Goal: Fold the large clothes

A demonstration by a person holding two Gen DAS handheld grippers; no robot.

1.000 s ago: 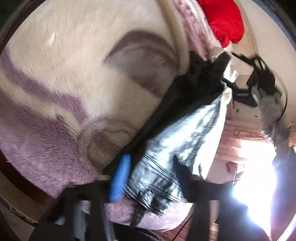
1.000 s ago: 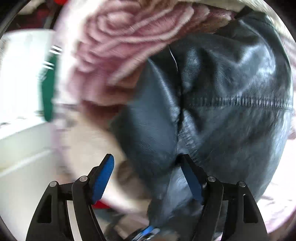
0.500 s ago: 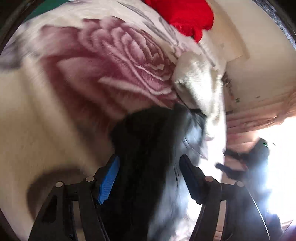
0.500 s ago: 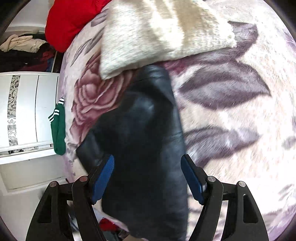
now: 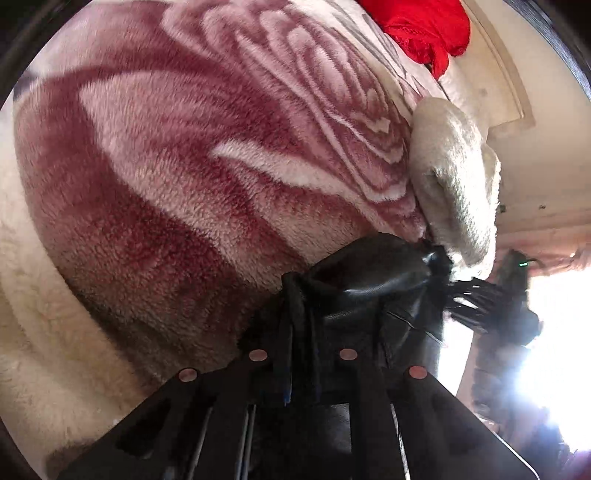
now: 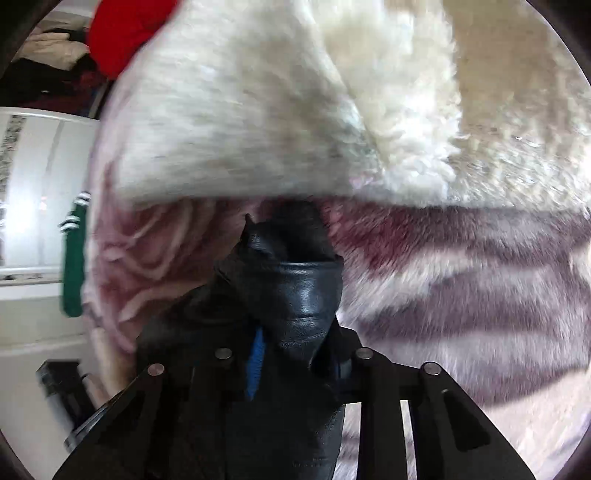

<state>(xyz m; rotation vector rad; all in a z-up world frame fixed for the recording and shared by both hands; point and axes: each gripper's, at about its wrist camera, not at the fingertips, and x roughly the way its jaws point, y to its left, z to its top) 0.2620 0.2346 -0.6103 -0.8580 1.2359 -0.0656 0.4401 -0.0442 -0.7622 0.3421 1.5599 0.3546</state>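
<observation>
A black leather garment [image 5: 369, 291] lies on a plush rose-patterned blanket [image 5: 184, 166]. My left gripper [image 5: 301, 369] is shut on a bunched fold of the leather; its blue pads are almost hidden by it. In the right wrist view my right gripper [image 6: 291, 354] is shut on another part of the black leather garment [image 6: 299, 288], with a sliver of blue pad [image 6: 256, 362] showing. The right gripper [image 5: 476, 299] also shows in the left wrist view, at the far end of the garment.
A folded cream fleece item [image 5: 454, 177] lies on the blanket just beyond the leather, also in the right wrist view [image 6: 295, 110]. A red garment [image 5: 424, 29] sits at the far end. A white wardrobe [image 6: 33, 184] with a green garment [image 6: 74, 266] stands left.
Both grippers were open over the leather garment half a second ago; both have now closed on it. The cameras moved in closer to the blanket and the cream fleece.
</observation>
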